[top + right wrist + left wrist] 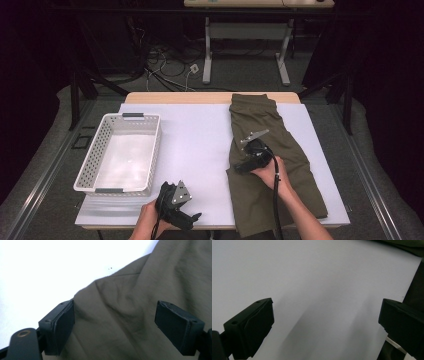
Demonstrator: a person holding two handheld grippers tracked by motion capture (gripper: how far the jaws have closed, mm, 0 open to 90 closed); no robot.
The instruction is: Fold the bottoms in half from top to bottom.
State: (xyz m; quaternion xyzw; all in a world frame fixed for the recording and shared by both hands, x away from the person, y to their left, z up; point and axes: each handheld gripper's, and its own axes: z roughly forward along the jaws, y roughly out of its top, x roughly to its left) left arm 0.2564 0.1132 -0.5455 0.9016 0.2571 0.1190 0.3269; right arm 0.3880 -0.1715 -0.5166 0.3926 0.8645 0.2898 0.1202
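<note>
Olive-green folded trousers (267,150) lie lengthwise on the right half of the white table cover (200,145). My right gripper (239,169) hovers over the cloth's left edge, jaws wide open; in the right gripper view the olive cloth (140,302) lies beneath and between the pads (61,325), untouched by them. My left gripper (195,218) rests near the table's front edge, held by a hand. Its jaws stand wide apart over bare white cover (317,290), with nothing between them.
A white perforated basket (121,152) with grey handles stands on the left of the table, holding nothing. Behind the table lie floor cables (165,65) and the legs of another desk (207,50). Dark curtains flank both sides.
</note>
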